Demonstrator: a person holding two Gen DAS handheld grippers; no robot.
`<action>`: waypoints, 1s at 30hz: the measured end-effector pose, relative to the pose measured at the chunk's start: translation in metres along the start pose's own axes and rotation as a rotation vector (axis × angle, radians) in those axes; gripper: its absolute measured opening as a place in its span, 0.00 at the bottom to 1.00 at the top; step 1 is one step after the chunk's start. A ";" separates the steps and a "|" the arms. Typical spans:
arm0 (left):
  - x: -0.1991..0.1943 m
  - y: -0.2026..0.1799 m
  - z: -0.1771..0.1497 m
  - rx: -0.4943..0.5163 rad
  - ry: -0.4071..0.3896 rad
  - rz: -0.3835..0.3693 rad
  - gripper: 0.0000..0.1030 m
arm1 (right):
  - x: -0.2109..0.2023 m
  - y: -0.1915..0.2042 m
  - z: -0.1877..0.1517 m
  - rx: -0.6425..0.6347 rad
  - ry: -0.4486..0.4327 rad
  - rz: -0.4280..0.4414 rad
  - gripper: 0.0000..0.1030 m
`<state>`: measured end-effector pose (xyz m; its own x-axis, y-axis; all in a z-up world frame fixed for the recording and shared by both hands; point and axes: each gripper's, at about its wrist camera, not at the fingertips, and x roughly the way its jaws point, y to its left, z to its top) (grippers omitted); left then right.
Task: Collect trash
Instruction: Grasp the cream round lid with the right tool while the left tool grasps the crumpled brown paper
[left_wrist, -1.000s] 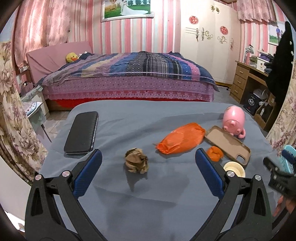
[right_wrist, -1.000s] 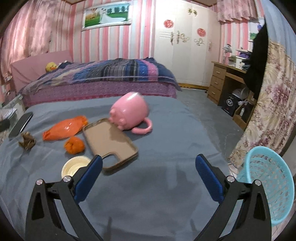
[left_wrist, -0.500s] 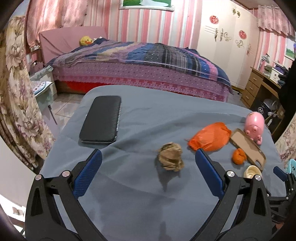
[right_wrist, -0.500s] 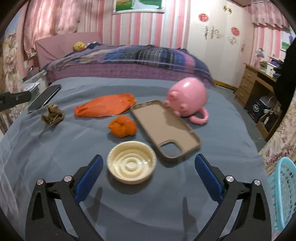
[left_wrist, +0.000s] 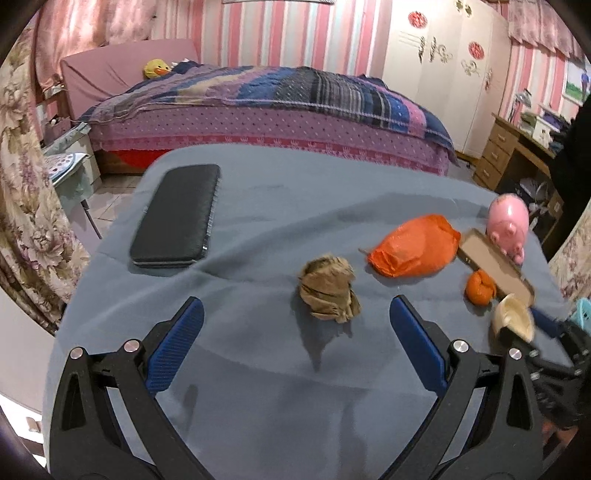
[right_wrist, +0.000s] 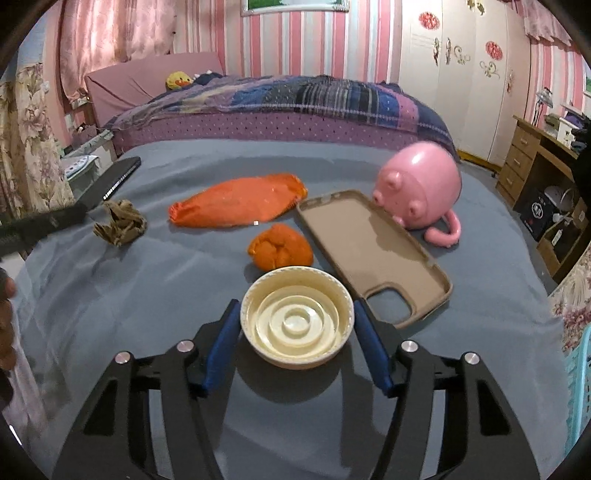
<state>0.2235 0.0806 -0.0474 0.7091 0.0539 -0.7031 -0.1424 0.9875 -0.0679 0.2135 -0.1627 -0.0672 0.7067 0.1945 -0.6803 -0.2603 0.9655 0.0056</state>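
Closing on a cream paper cup (right_wrist: 297, 325), the right hand-held gripper (right_wrist: 295, 338) has its jaws narrowing with the cup directly between them; the blue pads (right_wrist: 221, 345) sit at the cup's rim on either side, and whether they already press it cannot be told. The cup is round, mouth toward the camera, so it offers no long axis; its widest span lies straight across the jaw line. The left hand-held gripper (left_wrist: 295, 345) hangs with its jaws wide apart and nothing between them; a brown crumpled paper wad (left_wrist: 328, 290) lies just ahead of it, slightly right of centre, resting on the grey-covered counter (left_wrist: 258, 206). The left hand is the nearer one to that wad, the right the nearer to the cup. Count of likely trash on the counter: one cup, one brown wad, one orange plastic bag (right_wrist: 238, 201) lying with its long axis left to right, and one small orange crumpled ball (right_wrist: 280, 247) just beyond the cup. Other items: one beige phone case (right_wrist: 365, 251), one pink pig mug (right_wrist: 421, 188) on its side touching the case, one black flat case (left_wrist: 177, 216). One light-blue basket (right_wrist: 578, 373) shows at the right edge, probably the destination. Judged step: securing the cup, with the wad next for the left.
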 end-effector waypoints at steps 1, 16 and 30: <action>0.004 -0.002 -0.001 0.001 0.005 0.005 0.95 | -0.003 -0.002 0.002 0.001 -0.012 -0.007 0.59; 0.049 -0.018 -0.003 -0.002 0.078 -0.032 0.36 | -0.034 -0.057 0.004 0.118 -0.081 -0.077 0.59; -0.003 -0.023 0.009 -0.017 -0.043 -0.043 0.35 | -0.044 -0.073 0.003 0.138 -0.098 -0.126 0.59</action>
<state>0.2312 0.0594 -0.0371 0.7435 0.0176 -0.6685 -0.1226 0.9863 -0.1103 0.2037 -0.2412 -0.0355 0.7901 0.0798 -0.6077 -0.0776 0.9965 0.0300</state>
